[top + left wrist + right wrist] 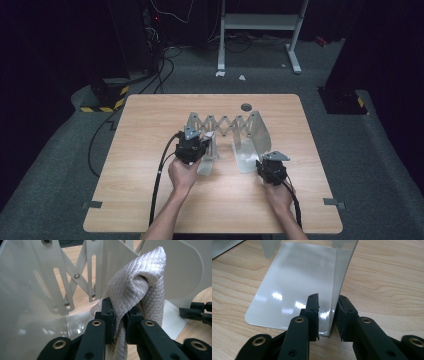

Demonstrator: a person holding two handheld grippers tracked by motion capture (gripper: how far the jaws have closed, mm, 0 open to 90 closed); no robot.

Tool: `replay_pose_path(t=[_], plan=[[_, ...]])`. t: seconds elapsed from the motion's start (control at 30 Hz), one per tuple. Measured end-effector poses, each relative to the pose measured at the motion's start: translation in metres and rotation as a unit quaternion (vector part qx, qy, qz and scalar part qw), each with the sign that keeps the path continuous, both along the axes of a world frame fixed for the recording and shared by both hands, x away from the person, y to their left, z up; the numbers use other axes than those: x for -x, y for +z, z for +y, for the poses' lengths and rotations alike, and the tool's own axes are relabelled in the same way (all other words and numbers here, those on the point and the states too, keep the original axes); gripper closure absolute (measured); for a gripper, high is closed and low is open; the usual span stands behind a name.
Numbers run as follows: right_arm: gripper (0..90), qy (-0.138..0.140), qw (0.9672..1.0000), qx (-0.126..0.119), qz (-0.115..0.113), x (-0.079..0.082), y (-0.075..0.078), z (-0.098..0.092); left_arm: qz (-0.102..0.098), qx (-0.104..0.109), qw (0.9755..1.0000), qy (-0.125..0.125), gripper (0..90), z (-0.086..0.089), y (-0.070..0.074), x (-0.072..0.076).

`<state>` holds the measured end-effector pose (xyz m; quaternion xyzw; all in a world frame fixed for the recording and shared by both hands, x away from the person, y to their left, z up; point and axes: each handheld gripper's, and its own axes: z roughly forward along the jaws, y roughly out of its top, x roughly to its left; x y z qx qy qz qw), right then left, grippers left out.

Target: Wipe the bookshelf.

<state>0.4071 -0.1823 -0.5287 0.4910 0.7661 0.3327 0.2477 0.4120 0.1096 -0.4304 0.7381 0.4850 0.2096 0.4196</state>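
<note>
Left gripper view: left tool clamps quilted pouch inside expanding rack.

light: table lit, room dark | glare: metal plate | blur: perhaps soft close up

Left gripper at grey expanding rack on wooden table; right gripper by its right end plate

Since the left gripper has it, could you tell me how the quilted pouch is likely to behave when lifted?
Probably floppy: the pouch folds and sags over above the left gripper, whose jaws pinch it. Likely light, since so small a pinch holds it up. Its glossy quilted surface may be somewhat slippery, so it could slide from the pads.
</note>
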Motion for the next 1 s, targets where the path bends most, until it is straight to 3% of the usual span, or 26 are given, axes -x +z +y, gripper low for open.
replay_pose_path(t=[0.13, 0.3, 0.67, 1.0], plan=[[74.6, 0.001, 1.0, 0.001, 0.0, 0.0, 0.0, 0.001, -0.003, 0.008, 1.0, 0.002, 80.6, 0.002, 0.01, -0.005], [75.9, 0.003, 1.0, 0.002, -0.001, 0.001, 0.0, 0.001, 0.001, 0.004, 1.0, 0.001, 80.6, -0.001, 0.016, -0.013], [78.8, 0.012, 0.9999, 0.003, 0.0, 0.001, 0.0, 0.003, 0.022, -0.038, 0.999, 0.0, 80.7, -0.012, -0.005, -0.017], [79.1, 0.016, 0.9999, 0.003, 0.0, 0.001, 0.0, 0.003, 0.046, -0.048, 0.9978, -0.004, 80.6, -0.017, -0.023, -0.026]])
